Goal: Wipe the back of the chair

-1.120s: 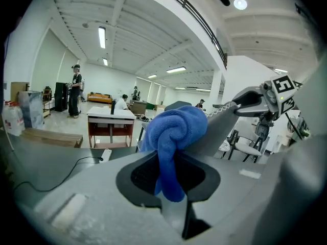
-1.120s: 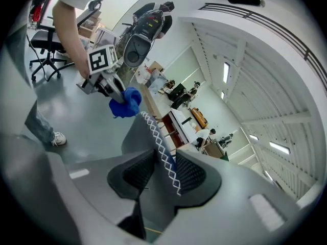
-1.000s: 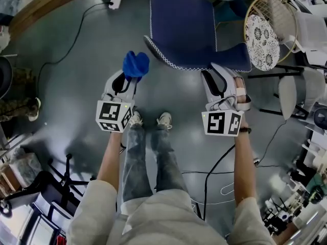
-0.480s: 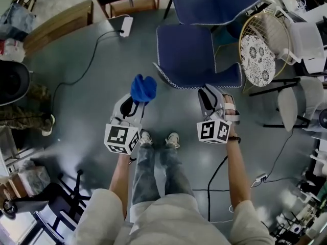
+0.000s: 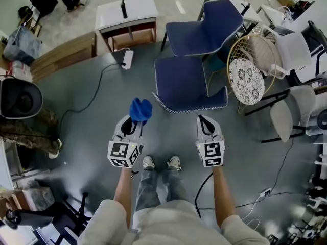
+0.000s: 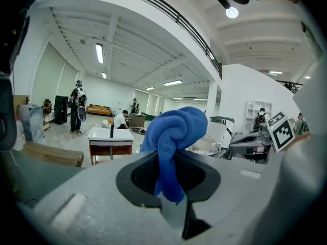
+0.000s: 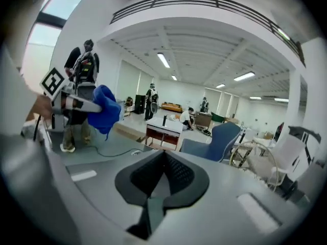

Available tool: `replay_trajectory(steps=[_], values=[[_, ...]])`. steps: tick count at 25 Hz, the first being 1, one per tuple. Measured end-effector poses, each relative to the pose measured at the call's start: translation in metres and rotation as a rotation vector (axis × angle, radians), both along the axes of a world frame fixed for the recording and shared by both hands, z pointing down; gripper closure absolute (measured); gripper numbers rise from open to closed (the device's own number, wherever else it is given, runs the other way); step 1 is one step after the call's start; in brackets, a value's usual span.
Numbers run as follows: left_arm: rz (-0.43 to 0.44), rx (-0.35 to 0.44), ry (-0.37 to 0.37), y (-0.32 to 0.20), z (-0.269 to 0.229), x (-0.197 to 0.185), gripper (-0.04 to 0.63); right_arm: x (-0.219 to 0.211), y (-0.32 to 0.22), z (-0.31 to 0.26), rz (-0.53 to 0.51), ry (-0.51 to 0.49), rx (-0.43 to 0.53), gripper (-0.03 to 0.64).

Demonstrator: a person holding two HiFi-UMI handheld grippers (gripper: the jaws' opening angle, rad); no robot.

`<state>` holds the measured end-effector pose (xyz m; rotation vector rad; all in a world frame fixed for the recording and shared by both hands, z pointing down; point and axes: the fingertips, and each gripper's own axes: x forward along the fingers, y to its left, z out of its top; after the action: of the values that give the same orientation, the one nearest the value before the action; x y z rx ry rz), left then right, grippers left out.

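My left gripper is shut on a bunched blue cloth, which sticks up past the jaws. The cloth also shows at the left of the right gripper view. My right gripper is shut with nothing in it; its dark pads meet. The nearer blue chair stands just ahead of both grippers, its white-stitched edge turned toward me. Neither gripper touches it. A second blue chair stands behind it and appears in the right gripper view.
A gold wire chair with a patterned cushion stands right of the blue chairs. White chairs crowd the right side. A white table, a power strip with its cable and a black bin lie to the left. People stand far off.
Both grippers have risen and drawn back from the chair's edge. The right gripper rolled so its marker cube faces up, and its jaws closed. The cloth stayed in the left gripper.
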<state>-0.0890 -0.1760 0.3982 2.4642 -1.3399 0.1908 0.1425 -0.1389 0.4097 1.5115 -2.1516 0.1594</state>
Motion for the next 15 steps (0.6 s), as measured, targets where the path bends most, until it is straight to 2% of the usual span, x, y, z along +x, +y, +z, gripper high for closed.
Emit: replay_trajectory(steps=[4, 8, 15], values=[[-0.002, 0.005, 0.006, -0.004, -0.020, 0.002, 0.522, 0.021, 0.004, -0.014, 0.090, -0.107, -0.012, 0.617], [0.009, 0.018, 0.011, -0.017, -0.041, 0.008, 0.522, 0.040, -0.003, -0.036, 0.146, -0.125, 0.017, 0.617], [-0.005, 0.025, 0.003, -0.037, -0.076, 0.009, 0.522, 0.056, -0.014, -0.077, 0.162, -0.155, 0.060, 0.617]])
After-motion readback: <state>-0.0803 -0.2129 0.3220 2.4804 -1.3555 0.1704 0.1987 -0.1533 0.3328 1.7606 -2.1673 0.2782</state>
